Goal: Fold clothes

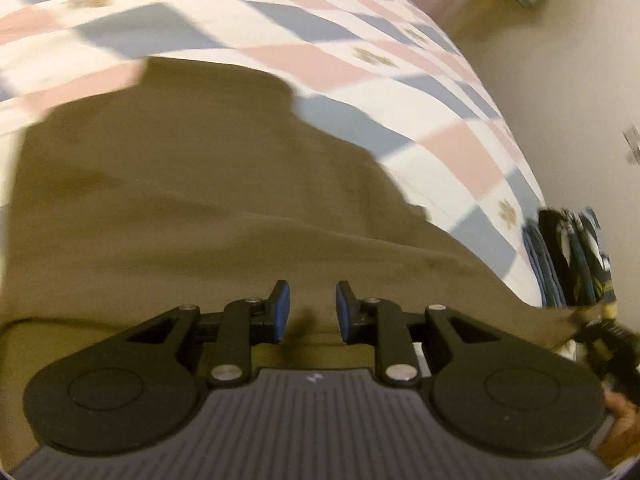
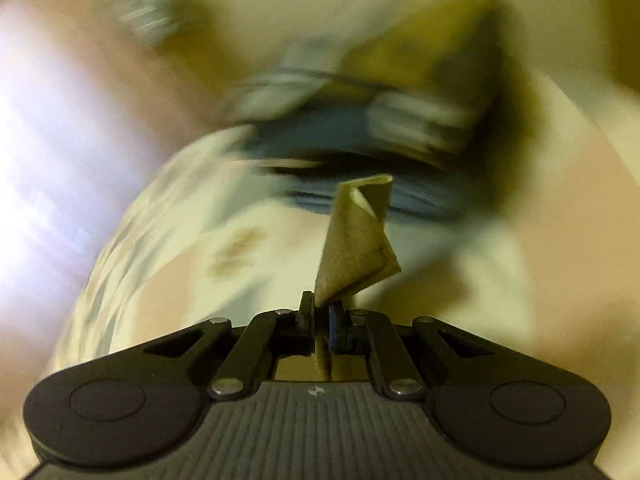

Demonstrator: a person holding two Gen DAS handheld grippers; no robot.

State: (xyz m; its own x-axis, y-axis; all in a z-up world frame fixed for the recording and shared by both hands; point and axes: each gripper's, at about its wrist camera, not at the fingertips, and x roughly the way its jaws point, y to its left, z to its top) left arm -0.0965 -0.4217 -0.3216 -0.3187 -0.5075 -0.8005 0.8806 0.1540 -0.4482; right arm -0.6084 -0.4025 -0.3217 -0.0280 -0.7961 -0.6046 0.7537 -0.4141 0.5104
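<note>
Garment, olive-brown fabric (image 1: 192,200), half spread on checked bedspread (image 1: 340,64): your right hand-held gripper (image 2: 322,312) pinches its corner, left hand-held gripper (image 1: 309,312) spread, empty; folding barely begun.

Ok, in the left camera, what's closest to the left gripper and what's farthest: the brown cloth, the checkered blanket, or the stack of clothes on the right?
1. Brown cloth: right under and ahead of the left gripper.
2. Stack of clothes: off to the right, at the bed's edge.
3. Checkered blanket: its visible part stretches farthest, up at the top.
</note>
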